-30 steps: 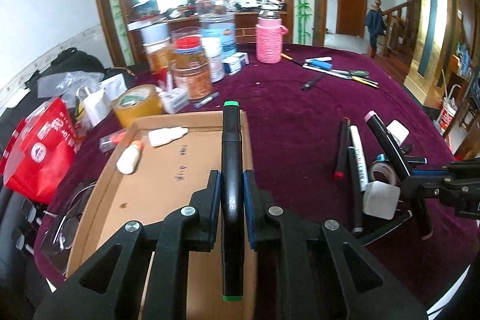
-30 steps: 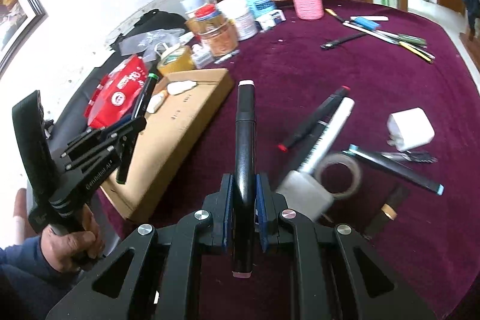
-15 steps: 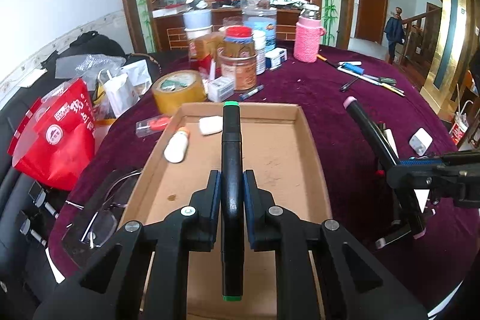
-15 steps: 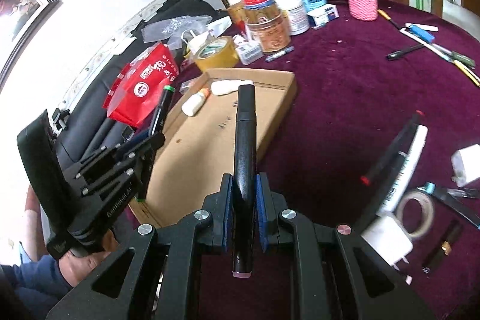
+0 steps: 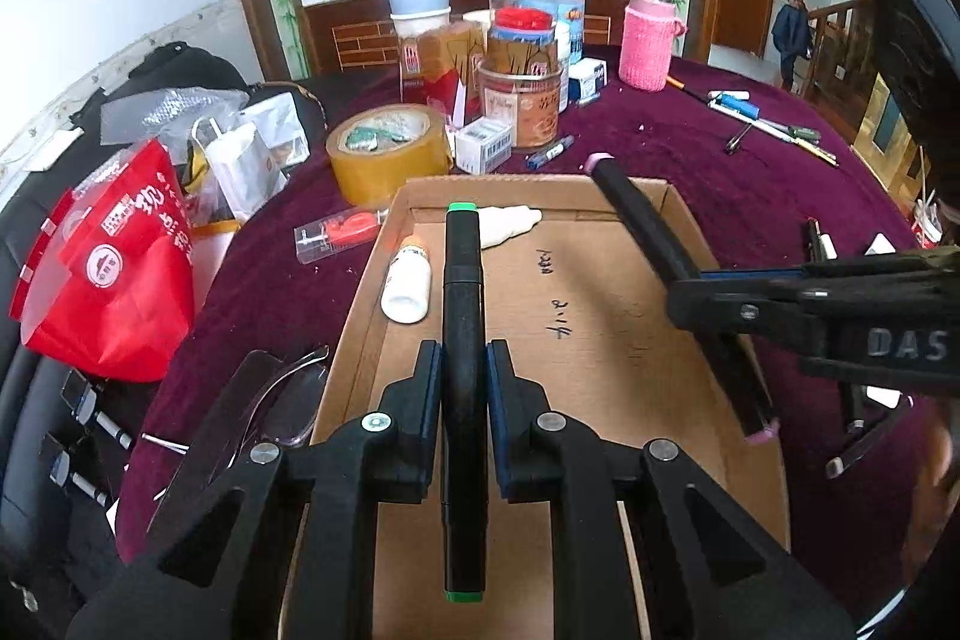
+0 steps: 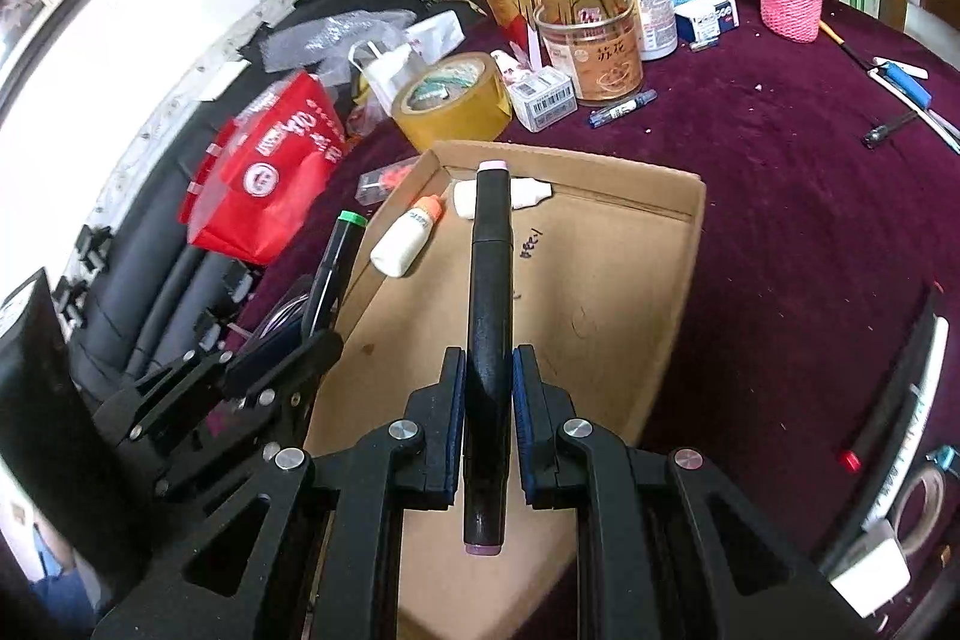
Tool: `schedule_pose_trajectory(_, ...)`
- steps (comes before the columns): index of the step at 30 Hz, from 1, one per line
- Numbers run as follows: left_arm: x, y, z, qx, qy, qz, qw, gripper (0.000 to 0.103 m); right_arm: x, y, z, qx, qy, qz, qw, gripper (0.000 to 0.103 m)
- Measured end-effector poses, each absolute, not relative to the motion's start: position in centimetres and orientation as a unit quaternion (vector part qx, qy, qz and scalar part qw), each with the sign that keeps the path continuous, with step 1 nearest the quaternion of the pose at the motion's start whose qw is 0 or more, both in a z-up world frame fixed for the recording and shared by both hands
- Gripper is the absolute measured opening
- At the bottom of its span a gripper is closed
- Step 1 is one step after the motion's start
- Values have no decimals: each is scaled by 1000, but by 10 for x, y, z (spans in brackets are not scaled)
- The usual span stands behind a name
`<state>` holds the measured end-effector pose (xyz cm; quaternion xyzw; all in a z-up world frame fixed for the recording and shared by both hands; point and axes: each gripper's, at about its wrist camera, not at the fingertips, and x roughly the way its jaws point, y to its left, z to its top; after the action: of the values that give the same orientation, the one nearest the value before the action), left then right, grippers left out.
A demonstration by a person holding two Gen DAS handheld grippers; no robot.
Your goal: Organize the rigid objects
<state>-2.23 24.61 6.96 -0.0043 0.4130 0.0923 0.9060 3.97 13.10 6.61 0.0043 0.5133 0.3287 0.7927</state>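
Nearest the lens, we see the left gripper with its blue-lined jaws clamped on the barrel of a black marker with green end caps, which lies along the fingers and hangs above the near half of the shallow cardboard tray. In the right wrist view, the right gripper is likewise closed tight on a black marker with pink end caps, also held lengthwise over the tray's brown floor.

Each tool appears in the other's view. From the left wrist, the pink-capped marker crosses the tray's right side at a slant. From the right wrist, the green-capped marker stands over the tray's left wall.

Inside the tray, at its far left corner, we note a small white bottle with an orange tip and, just beyond it against the far wall, a white squeeze tube. Dark handwriting marks the tray floor.

The tray rests on a maroon tablecloth. Just past its far wall sit a roll of tan packing tape, a small barcode box and a blue pen. Left of the tray lies a red bag. Farther back we see a red-lidded jar among other containers, and a bottle in a pink knitted sleeve. To the right, more pens and a ring of clear tape lie on the cloth.
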Motion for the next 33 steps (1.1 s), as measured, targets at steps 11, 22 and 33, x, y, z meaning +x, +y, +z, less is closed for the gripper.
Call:
schedule_pose_trajectory(11, 8, 264, 50, -40, 452, 68, 889, 12, 64, 158, 44, -36, 538, 281, 794, 14)
schedule_pose_trajectory(22, 21, 267, 38, -53, 497, 53, 864, 12, 73, 161, 37, -37, 556, 263, 788, 14)
schedule_pose_trajectory(33, 30, 268, 27, -57, 527, 48, 847, 12, 76, 157, 24, -35, 580, 253, 773, 14)
